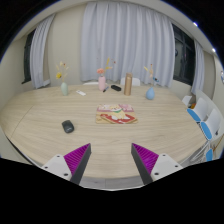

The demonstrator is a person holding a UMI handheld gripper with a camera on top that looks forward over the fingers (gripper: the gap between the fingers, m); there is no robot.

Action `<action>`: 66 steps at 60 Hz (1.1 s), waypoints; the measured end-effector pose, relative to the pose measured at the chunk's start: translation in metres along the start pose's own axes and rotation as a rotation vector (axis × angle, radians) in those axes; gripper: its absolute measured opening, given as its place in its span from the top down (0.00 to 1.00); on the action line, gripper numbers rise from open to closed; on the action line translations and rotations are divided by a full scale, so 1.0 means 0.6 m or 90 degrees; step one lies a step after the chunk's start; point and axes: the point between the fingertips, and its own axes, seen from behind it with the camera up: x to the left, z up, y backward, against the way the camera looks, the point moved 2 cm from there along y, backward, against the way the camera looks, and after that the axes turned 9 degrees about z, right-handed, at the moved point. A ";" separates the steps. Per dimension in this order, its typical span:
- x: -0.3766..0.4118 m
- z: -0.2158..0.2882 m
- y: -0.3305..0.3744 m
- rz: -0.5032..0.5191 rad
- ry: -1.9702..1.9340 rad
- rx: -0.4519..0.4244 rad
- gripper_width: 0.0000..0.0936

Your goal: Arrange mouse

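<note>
A small dark mouse (68, 126) lies on the light wooden table (100, 140), ahead of the left finger and well beyond it. My gripper (112, 160) is open and empty, held above the table's near edge. Its two fingers with magenta pads (76, 157) stand wide apart with bare table between them. The mouse is not between the fingers.
A mat with pink and white items (118, 115) lies mid-table. At the far side stand a vase with flowers (64, 86), a pink bottle (101, 82), a brown bottle (127, 84), a blue cup (151, 93) and a dark flat object (116, 88). Blue-and-white chairs (205, 120) line the right edge. Curtains hang behind.
</note>
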 end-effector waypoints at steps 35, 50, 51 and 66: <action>0.318 0.028 -0.175 0.084 0.032 -0.030 0.08; 0.333 0.017 -0.309 0.051 0.046 -0.012 0.08; 0.333 0.016 -0.317 0.049 0.046 -0.010 0.08; 0.328 -0.002 -0.419 0.046 0.050 0.020 0.08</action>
